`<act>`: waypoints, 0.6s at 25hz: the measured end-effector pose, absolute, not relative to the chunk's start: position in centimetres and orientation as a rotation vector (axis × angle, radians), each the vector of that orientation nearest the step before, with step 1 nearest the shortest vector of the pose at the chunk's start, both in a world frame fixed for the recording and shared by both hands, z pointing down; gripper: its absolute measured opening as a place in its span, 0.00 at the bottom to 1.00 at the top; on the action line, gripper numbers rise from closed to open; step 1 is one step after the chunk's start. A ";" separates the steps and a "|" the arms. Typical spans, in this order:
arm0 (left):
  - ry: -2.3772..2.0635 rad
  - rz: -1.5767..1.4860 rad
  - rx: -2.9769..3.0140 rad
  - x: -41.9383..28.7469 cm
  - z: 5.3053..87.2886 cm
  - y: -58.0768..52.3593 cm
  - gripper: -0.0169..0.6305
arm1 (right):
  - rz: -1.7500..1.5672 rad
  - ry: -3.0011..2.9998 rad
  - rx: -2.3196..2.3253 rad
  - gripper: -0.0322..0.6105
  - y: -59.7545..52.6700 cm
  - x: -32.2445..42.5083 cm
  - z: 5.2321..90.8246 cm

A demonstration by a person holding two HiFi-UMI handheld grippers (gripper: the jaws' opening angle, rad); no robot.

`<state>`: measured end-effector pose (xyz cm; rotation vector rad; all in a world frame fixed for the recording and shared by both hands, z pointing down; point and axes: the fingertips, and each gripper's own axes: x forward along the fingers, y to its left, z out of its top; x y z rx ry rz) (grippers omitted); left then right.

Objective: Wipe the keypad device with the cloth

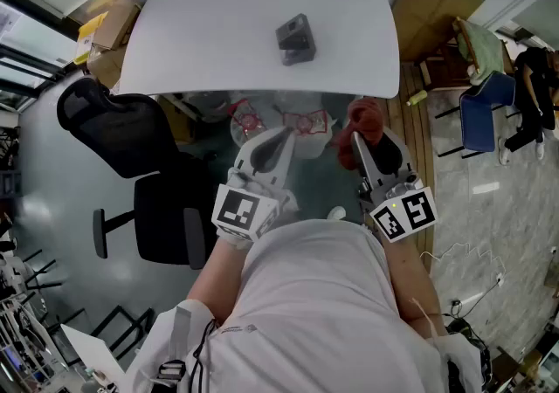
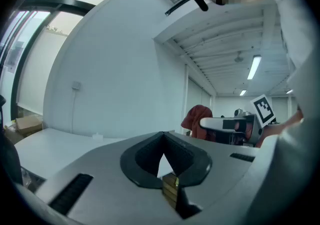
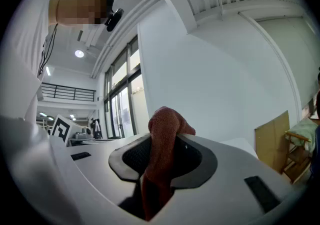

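The dark grey keypad device (image 1: 295,38) stands on the white table (image 1: 192,42), towards its middle right. Both grippers are held level below the table's near edge, well short of the device. My left gripper (image 1: 281,136) has its jaws together with nothing between them, which the left gripper view confirms (image 2: 165,155). My right gripper (image 1: 358,142) is shut on a red cloth (image 1: 367,119). In the right gripper view the cloth (image 3: 161,159) bunches above the jaws and hangs down between them. From the left gripper view I also see the cloth (image 2: 196,116) off to the right.
A black office chair (image 1: 131,164) stands left of me, close to the table's left corner. Cardboard boxes (image 1: 105,33) sit at the far left and a flat carton (image 1: 432,11) at the right. A blue chair (image 1: 485,112) stands on the wooden floor to the right.
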<state>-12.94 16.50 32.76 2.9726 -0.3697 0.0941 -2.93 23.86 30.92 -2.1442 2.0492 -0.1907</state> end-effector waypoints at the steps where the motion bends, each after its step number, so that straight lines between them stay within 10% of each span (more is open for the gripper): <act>1: -0.365 0.089 2.964 -13.3 32.9 16.2 0.04 | -0.195 2.048 -2.144 0.25 23.6 -3.2 31.0; 15: -0.310 0.108 2.919 -17.2 34.5 10.4 0.04 | -0.275 1.948 -2.163 0.25 18.1 -4.9 31.7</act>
